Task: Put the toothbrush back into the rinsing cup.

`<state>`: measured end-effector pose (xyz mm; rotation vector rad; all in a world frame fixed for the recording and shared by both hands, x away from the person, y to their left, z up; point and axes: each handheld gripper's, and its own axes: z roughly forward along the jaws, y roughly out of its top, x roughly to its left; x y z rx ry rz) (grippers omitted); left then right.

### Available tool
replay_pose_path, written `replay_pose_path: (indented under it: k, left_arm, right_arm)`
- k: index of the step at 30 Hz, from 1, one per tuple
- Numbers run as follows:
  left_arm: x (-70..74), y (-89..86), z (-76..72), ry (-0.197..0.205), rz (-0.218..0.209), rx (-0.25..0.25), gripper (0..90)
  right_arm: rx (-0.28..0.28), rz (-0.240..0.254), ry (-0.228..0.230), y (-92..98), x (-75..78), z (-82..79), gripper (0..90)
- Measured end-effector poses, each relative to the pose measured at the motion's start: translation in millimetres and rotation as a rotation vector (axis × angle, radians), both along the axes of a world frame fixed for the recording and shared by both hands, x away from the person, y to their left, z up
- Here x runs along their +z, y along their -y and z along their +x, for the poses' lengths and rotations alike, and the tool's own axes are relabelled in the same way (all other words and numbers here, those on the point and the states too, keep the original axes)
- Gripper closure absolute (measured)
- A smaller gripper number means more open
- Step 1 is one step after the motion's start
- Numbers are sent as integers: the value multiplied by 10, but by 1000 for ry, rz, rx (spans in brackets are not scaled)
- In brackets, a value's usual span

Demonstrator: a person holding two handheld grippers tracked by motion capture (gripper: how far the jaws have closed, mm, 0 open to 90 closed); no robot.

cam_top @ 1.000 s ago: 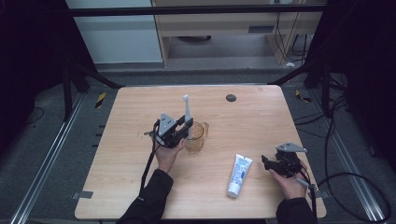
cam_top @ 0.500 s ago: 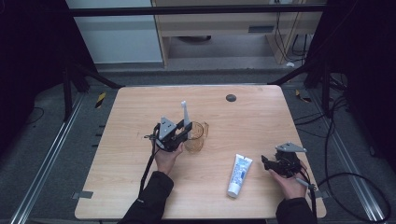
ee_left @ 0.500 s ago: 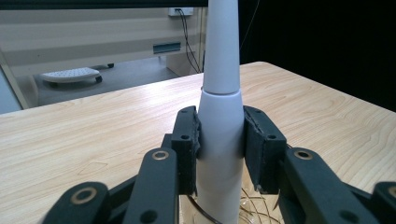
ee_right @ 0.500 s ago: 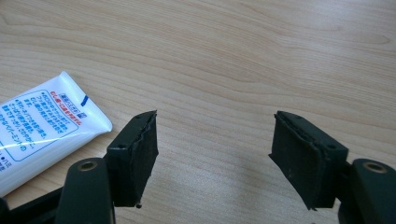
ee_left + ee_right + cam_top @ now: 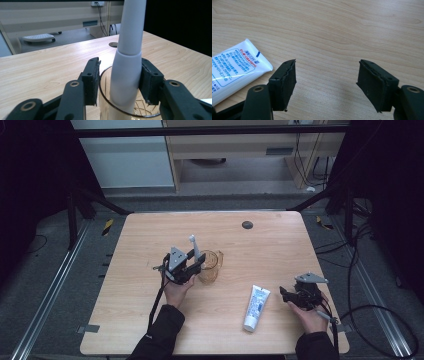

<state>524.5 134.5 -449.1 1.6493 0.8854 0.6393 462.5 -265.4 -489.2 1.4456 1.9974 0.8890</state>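
White toothbrush (image 5: 128,62) standing in glass cup (image 5: 209,266), loose between the just-parted fingers (image 5: 91,80) of the left gripper (image 5: 192,265); withdraw straight back without nudging it; right gripper (image 5: 325,82) spread, toothpaste tube (image 5: 233,68) beside.

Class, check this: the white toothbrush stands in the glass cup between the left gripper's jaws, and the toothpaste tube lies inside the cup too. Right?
Not quite. The toothbrush does stand in the cup between the left gripper's jaws, which have just been opening. But the tube lies flat on the table, apart from the cup, near the right gripper, as the high view shows.
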Motion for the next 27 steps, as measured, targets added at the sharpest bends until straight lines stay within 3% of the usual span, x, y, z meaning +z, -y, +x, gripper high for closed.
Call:
replay_pose_path:
  k: [7, 12, 17, 20, 27]
  left_arm:
    - [16, -17, -50, 4, 12, -19, 488]
    - [64, -39, -83, 6, -5, -18, 442]
    - [110, -67, -140, 2, 24, -16, 397]
    - [140, -76, -184, -1, 62, -8, 384]
    - [242, -139, -263, -35, 55, 9, 360]
  right_arm:
    - [2, 1, 1, -5, 2, -2, 310]
    - [-1, 2, 0, -5, 7, -3, 302]
    - [-3, 6, 5, -9, 16, -10, 296]
    - [-1, 9, 10, -15, 28, -19, 293]
    - [3, 33, 38, -8, 110, -74, 286]
